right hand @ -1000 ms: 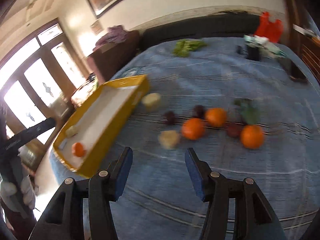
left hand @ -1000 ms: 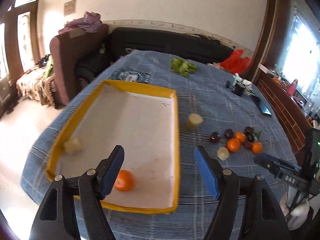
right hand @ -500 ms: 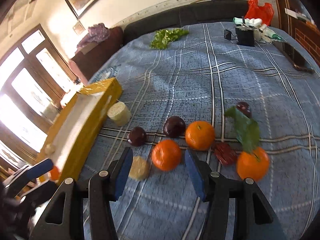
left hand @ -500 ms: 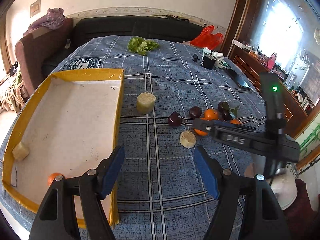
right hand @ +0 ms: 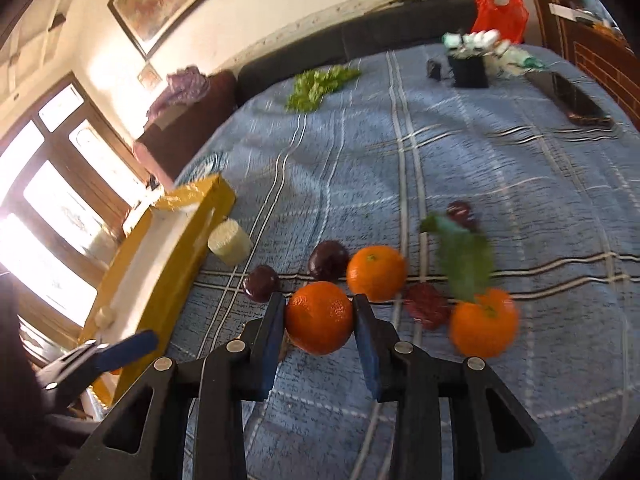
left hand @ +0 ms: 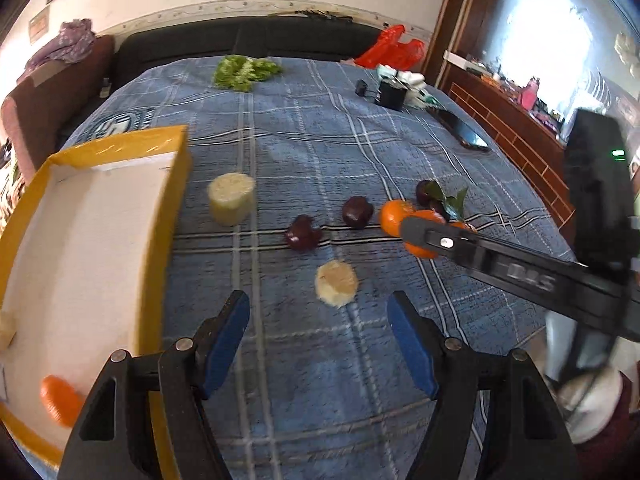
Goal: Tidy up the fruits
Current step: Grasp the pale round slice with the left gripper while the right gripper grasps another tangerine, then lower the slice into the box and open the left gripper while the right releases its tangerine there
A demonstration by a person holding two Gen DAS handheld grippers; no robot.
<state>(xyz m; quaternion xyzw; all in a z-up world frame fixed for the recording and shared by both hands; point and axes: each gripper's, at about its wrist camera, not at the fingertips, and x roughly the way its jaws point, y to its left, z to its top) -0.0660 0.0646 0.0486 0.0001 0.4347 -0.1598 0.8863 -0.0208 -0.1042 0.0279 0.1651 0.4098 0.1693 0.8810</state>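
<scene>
My right gripper is shut on an orange on the blue plaid cloth; it also shows in the left wrist view. Two more oranges, dark plums and a pale cylinder piece lie around it. My left gripper is open and empty, just before a pale round piece. The yellow tray at left holds an orange and a pale chunk.
Green lettuce lies at the table's far side. A black box, a phone and a red bag are far right. A sofa runs behind the table.
My right gripper moved forward and closed on the near orange. My left gripper swung right, away from the tray, toward the loose fruit.
</scene>
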